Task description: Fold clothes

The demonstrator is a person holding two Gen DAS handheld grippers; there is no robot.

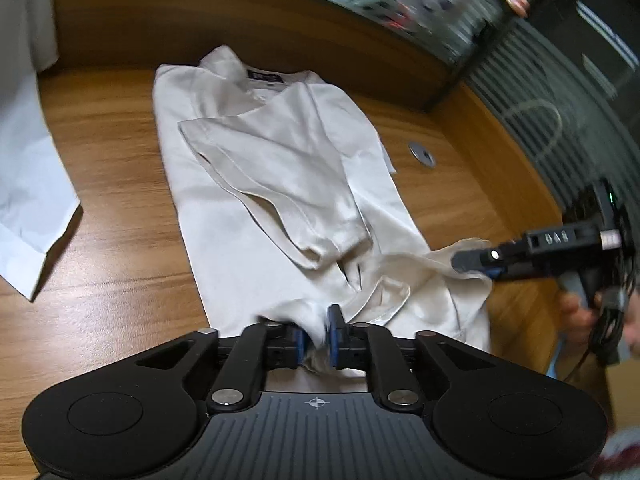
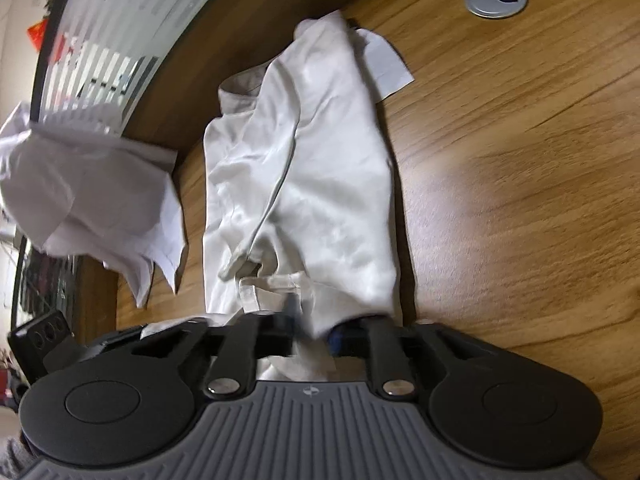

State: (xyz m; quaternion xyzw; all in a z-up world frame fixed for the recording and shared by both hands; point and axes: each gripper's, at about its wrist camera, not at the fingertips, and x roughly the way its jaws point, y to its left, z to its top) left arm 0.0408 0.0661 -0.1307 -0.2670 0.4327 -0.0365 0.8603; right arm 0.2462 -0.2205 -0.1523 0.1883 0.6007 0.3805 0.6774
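A cream collared shirt (image 1: 260, 184) lies lengthwise on the wooden desk (image 1: 112, 240), collar at the far end, sleeves folded in over its body. Its near hem is bunched up. My left gripper (image 1: 316, 336) stands at the near left of the hem, its blue pads slightly apart with loose cloth between them. In the right wrist view the same shirt (image 2: 320, 168) runs away from my right gripper (image 2: 312, 336), whose jaws stand apart with hem cloth hanging between them. From the left wrist view the right gripper (image 1: 476, 262) sits at the hem's right corner.
A white garment (image 1: 24, 184) lies crumpled on the desk left of the shirt, also visible as the white garment (image 2: 92, 196). A metal cable grommet (image 1: 421, 153) is set in the desk to the right. A raised wooden back panel borders the far edge. A person's hand (image 1: 576, 312) holds the right gripper.
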